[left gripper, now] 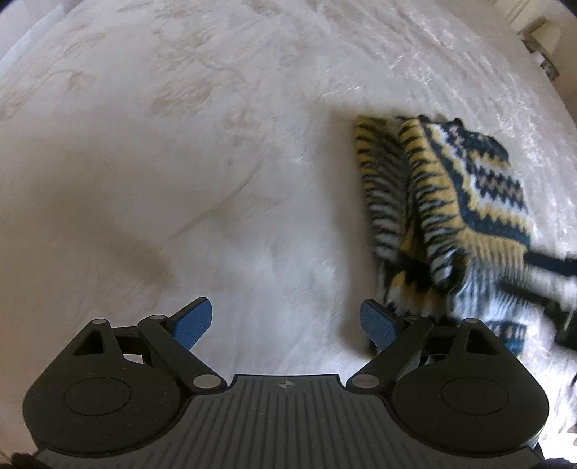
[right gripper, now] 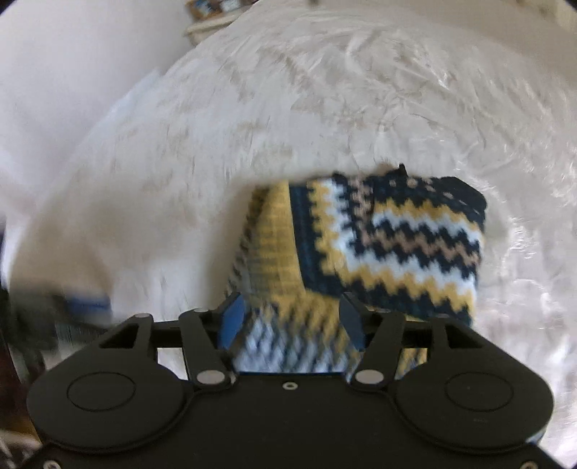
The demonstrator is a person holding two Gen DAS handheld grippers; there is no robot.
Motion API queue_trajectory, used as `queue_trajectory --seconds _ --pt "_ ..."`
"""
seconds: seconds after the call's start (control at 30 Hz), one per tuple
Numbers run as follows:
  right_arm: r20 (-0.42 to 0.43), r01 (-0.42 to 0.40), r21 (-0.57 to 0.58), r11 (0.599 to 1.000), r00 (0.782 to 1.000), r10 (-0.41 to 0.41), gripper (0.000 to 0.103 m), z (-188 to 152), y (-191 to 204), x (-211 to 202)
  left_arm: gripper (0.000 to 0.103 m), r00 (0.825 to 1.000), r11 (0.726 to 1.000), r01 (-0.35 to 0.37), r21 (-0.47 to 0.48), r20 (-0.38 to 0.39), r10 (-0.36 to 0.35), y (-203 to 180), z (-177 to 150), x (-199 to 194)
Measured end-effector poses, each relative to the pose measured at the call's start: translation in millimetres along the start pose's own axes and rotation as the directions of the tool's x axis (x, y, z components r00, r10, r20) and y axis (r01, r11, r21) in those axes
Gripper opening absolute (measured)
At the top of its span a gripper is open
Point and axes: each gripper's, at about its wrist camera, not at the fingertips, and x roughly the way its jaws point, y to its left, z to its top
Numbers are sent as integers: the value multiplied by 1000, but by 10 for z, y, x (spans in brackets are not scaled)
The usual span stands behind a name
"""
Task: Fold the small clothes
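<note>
A small knitted garment (left gripper: 465, 202) with navy, yellow, white and tan zigzags lies folded on the white patterned bedspread (left gripper: 216, 144). In the left wrist view it lies to the right of my left gripper (left gripper: 286, 317), which hangs open above bare bedspread with nothing between its blue pads. In the right wrist view the garment (right gripper: 389, 238) fills the middle. My right gripper (right gripper: 292, 317) stands open at its near edge, with a fold of the knit lying between the spread fingers. I cannot see the pads pressing on it.
The bedspread (right gripper: 324, 108) stretches wide on all sides of the garment. A dark blurred shape (left gripper: 551, 267) crosses the garment's right edge in the left wrist view. Another knitted piece (right gripper: 212, 7) shows beyond the bed's far edge. Furniture (left gripper: 541, 47) stands at the far right.
</note>
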Motion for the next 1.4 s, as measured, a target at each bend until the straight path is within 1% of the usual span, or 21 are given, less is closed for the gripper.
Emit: queue_trajectory --seconds 0.03,0.1,0.17,0.23,0.4,0.47,0.5,0.53,0.57,0.6,0.63,0.7,0.8,0.9,0.97,1.13,1.17,1.23,1.3,1.37,1.4 --pt "-2 21 -52 998 1000 -21 73 -89 80 -6 90 1000 1000 8 2 -1 -8 -30 30 7" --pt "3 73 -159 985 997 -74 82 -260 255 -9 90 1000 1000 29 5 -7 -29 -85 72 35" --pt "14 109 -260 959 994 -109 82 -415 425 1 90 998 999 54 6 -13 -53 -128 103 40" --pt "30 133 -363 922 991 -132 82 -551 603 46 90 997 997 81 3 -20 -81 -172 130 51" --pt "49 157 -540 827 987 -156 79 -773 925 211 90 993 993 119 -7 -17 -119 -254 218 31" --pt "72 197 -585 787 979 -191 74 -816 1001 291 90 989 989 146 -18 -22 -147 -277 258 21" --pt "81 218 -602 768 974 -213 62 -824 1019 327 90 986 986 162 -25 -26 -163 -288 281 20" --pt "82 233 -613 755 969 -233 46 -815 1017 363 90 983 983 180 -34 -30 -181 -298 303 22" --pt "78 235 -604 762 968 -237 36 -793 992 375 90 980 979 197 -43 -33 -199 -310 326 26" --pt "74 228 -567 791 971 -227 22 -747 933 346 90 976 976 211 -47 -35 -213 -328 348 24" --pt "78 220 -508 833 975 -210 16 -685 847 282 90 973 973 226 -47 -38 -227 -355 372 26" --pt "105 214 -401 891 977 -187 16 -583 696 140 90 965 966 256 -39 -46 -258 -425 416 39" --pt "141 192 -265 945 977 -159 16 -469 482 -89 90 943 945 323 -45 -71 -325 -549 476 99" --pt "147 169 -182 969 979 -143 16 -418 364 -210 90 914 918 390 -66 -93 -395 -692 513 173" --pt "145 161 -167 973 980 -137 16 -421 348 -239 90 899 906 417 -71 -114 -423 -793 532 254" --pt "137 150 -175 973 982 -127 16 -496 390 -273 88 909 919 390 -57 -135 -394 -981 545 454" --pt "135 146 -175 974 983 -123 16 -494 342 -220 86 912 922 383 -58 -132 -387 -1005 550 491" --pt "133 141 -172 975 984 -119 16 -515 329 -199 52 926 937 347 -44 -142 -350 -1051 570 539" --pt "127 135 -164 977 985 -115 16 -529 314 -186 39 942 955 297 -16 -157 -295 -1085 592 592" --pt "124 130 -155 979 986 -111 16 -539 298 -178 30 943 955 297 -12 -157 -295 -1069 597 633" --pt "121 127 -153 980 987 -108 16 -545 295 -174 22 943 952 306 -24 -131 -307 -1045 592 628"
